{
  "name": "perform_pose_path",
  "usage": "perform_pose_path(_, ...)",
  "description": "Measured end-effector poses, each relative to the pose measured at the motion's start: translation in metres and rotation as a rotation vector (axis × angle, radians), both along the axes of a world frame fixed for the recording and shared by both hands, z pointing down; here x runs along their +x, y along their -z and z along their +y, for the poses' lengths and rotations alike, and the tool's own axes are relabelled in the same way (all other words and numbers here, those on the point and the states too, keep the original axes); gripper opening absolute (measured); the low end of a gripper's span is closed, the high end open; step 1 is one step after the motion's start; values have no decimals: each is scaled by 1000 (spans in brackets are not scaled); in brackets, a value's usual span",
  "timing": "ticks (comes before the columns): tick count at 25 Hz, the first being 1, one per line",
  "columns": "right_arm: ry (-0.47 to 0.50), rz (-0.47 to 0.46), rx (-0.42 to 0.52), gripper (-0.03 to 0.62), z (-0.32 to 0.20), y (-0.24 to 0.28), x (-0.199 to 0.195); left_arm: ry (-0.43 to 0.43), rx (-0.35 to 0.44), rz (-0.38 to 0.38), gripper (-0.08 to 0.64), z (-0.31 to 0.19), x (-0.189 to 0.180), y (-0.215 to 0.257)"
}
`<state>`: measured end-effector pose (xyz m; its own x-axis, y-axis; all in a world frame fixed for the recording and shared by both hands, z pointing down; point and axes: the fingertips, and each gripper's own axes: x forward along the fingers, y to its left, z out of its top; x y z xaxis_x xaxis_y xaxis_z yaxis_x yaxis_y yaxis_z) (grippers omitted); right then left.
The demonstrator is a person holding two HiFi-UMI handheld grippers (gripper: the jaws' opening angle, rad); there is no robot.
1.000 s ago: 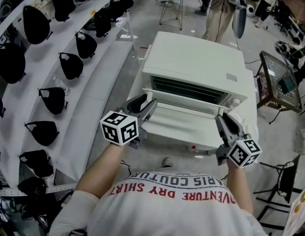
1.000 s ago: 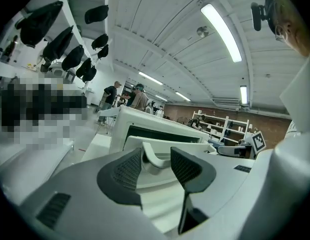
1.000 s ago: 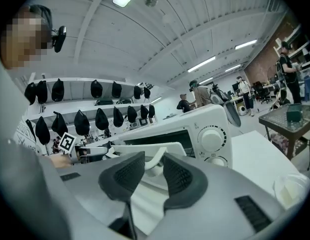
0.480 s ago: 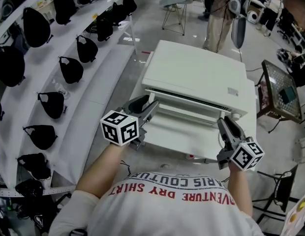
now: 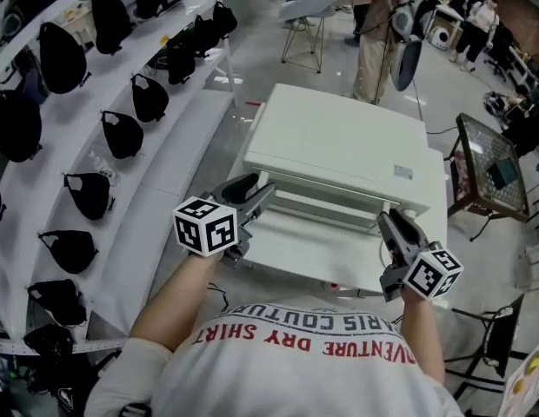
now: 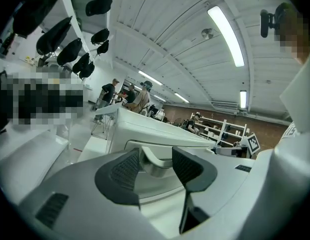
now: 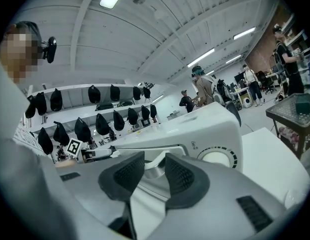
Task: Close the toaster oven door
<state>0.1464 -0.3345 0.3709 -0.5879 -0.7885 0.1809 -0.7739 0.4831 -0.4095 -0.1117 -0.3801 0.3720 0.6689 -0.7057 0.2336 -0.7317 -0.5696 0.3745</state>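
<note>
Far off to the left of the right gripper (image 5: pixel 387 220), white shelves (image 5: pixel 178 159) went up like steps. Lots of black things (image 5: pixel 123 114) that looked like bags sat on them. The floor (image 5: pixel 252 50) was grey and a bit shiny. Well ahead of the gripper, a person (image 5: pixel 374 33) stood near a chair (image 5: pixel 304 11) with thin metal legs. To the gripper's right was a small table (image 5: pixel 478 133) with a wire top. High above, the white roof (image 6: pixel 160 39) curved over, and long lights (image 6: pixel 226 29) glowed. Far ahead on the right, the wall (image 5: pixel 523 3) was brown.

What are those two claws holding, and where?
The right hand-held gripper grips the oven door handle near its right end; the left hand-held gripper, jaws opening, straddles its left end.
</note>
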Motion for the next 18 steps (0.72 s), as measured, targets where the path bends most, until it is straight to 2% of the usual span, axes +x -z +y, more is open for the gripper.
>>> perform_pose_path(2, -2, 35, 9, 120, 0, 1, -1, 2, -2, -8, 218, 0, -2, -1)
perform_pose_path(5, -25, 83, 80, 130, 2, 11, -2, 8, 8, -30, 236, -1, -4, 1)
perform_pose_path(9, -33, 55, 121, 135, 21, 26, -4, -10, 58, -42, 238, 13, -2, 17)
perform_pose_path(14, -36, 43, 179, 133, 60, 39, -15, -63, 127, -46, 232, 58, 8, 45)
perform_pose_path(18, -27, 15, 234, 131, 97, 52, -29, -104, 169, -20, 167, 102, 13, 63)
